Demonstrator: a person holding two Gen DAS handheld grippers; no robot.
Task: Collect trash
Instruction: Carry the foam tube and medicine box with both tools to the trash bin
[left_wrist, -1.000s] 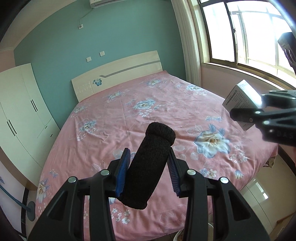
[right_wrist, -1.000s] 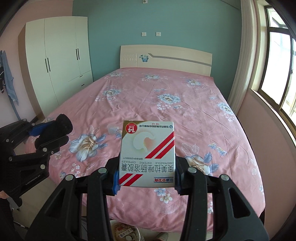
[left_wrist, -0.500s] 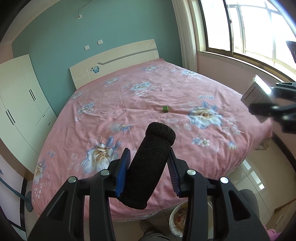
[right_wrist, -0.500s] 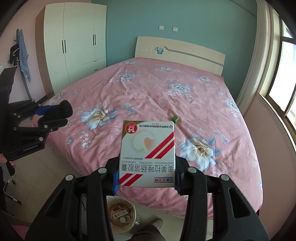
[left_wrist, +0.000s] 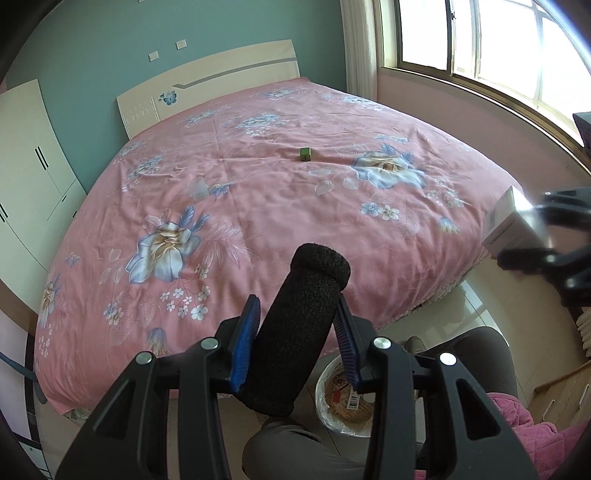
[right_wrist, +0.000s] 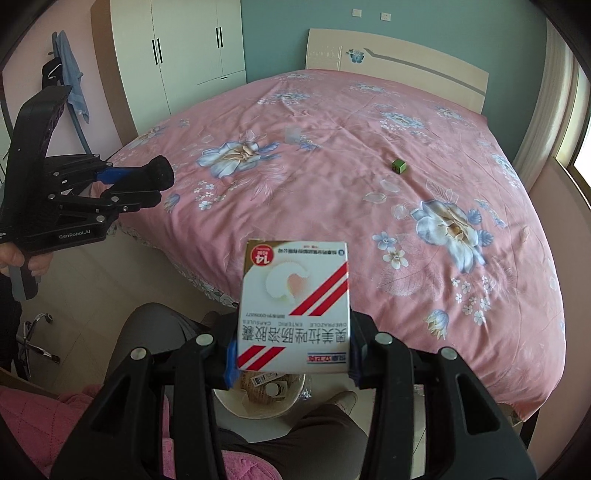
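The left gripper (left_wrist: 297, 343) sits low in the middle of the left wrist view. Its blue pads (left_wrist: 245, 341) squeeze a black foam tube (left_wrist: 295, 332) from both sides. The tube stands tilted, and its round top leans toward the upper right of the frame.

The right gripper (right_wrist: 291, 354) sits low in the middle of the right wrist view. It pinches a white medicine box (right_wrist: 293, 308) with red stripes. The print on the box is upside down.

A white trash bin (right_wrist: 258, 404) stands on the floor at the bottom of the frame, right under the box. There is paper and a small bottle inside it, though the box hides most of it. In the left wrist view the bin (left_wrist: 340, 402) shows at the lower middle, just right of the tube's bottom end.

A big bed (left_wrist: 295, 206) with a pink flower sheet fills the middle of both views. A small green cube (left_wrist: 305, 154) lies on the sheet in the upper middle of the left wrist view, well away from both grippers. A small see-through scrap (left_wrist: 199, 188) seems to lie on the sheet to its left, but it is hard to tell what it is.

The person's grey knees (left_wrist: 295, 443) show at the bottom, on both sides of the bin. A white wardrobe (right_wrist: 188, 48) stands at the upper left of the right wrist view
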